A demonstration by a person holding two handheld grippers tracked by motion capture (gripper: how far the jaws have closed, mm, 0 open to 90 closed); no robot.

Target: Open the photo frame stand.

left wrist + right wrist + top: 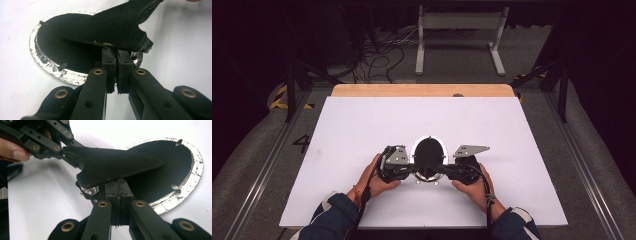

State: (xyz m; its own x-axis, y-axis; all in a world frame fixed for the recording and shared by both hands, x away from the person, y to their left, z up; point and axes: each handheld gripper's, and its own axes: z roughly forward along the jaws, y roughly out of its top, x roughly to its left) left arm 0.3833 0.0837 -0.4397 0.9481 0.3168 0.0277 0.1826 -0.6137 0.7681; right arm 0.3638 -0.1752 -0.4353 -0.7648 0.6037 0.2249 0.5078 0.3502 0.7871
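A round dish with a rough silver rim and a black inside lies on the white table cover, near its front middle. A black flexible sheet is lifted and folded over the dish. My left gripper is shut on the sheet's edge from the left. My right gripper is shut on its edge from the right. In the right gripper view, the left gripper pinches the sheet's far corner, with a hand behind it.
A wooden table edge shows beyond the white cover. On the floor behind are a white metal stand and loose cables. Metal rails run along both sides of the table.
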